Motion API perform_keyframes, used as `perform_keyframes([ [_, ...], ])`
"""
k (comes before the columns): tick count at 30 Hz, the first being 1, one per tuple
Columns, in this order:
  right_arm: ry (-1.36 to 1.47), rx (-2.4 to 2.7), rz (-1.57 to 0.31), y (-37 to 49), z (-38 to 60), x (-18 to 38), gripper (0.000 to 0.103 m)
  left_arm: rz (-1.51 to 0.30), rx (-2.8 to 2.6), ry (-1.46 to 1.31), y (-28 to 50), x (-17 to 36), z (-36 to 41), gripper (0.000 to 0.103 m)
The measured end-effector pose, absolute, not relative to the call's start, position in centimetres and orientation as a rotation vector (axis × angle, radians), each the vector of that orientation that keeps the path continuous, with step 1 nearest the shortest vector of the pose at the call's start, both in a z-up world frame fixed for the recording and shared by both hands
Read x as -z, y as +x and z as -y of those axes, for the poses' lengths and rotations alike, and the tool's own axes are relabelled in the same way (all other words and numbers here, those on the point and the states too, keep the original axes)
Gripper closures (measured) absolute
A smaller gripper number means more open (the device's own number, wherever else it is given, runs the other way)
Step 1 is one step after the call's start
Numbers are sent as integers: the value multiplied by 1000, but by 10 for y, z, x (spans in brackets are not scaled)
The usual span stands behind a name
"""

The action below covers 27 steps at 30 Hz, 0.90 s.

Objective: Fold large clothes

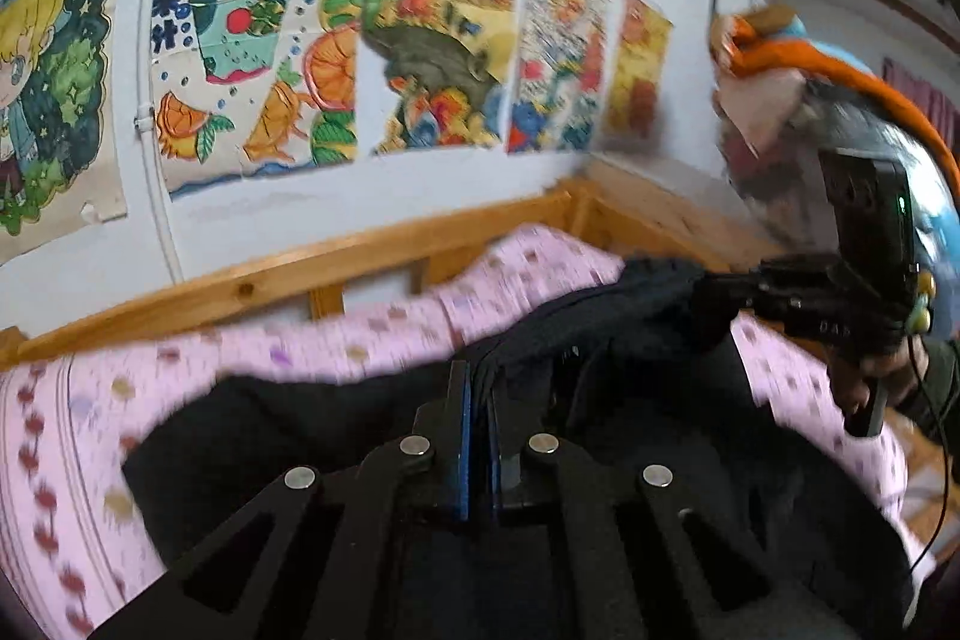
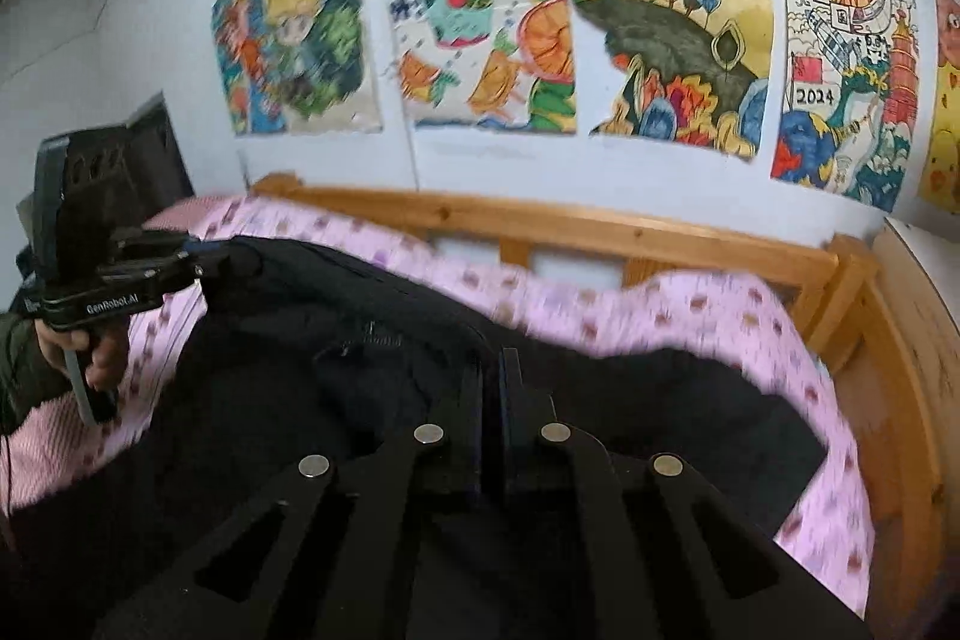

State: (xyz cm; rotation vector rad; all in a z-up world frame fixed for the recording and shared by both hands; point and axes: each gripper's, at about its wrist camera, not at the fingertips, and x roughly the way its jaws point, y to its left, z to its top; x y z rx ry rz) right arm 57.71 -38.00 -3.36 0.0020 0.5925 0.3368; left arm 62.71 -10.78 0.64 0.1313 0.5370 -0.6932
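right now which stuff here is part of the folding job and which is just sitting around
Part of the job:
- black garment
- left gripper, shut on its edge
- right gripper, shut on its edge

Just around:
- pink bedsheet
- wooden bed rail
- drawings on the wall

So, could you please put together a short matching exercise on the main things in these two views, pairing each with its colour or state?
Things:
1. garment
2. bedsheet
3. bed rail
4. left gripper

Colour or state:
A. pale wood, running along the wall
B. fingers shut on fabric
C. black, spread over the bed
D. pink with small printed marks

Pairs: 1-C, 2-D, 3-A, 4-B
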Motion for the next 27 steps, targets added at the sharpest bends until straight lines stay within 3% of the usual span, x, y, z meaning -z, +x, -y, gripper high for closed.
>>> perform_keyframes([
  [9, -24, -297, -649, 501, 352, 86, 99, -646, 670, 220, 558, 54, 96, 99],
  [20, -39, -180, -648, 521, 340, 155, 99, -693, 601, 266, 580, 113, 117, 99],
  [23, -44, -186, -625, 512, 341, 149, 98, -671, 582, 311, 573, 114, 122, 99],
  [27, -75, -213, -548, 486, 347, 113, 87, -646, 577, 342, 567, 111, 124, 99],
])
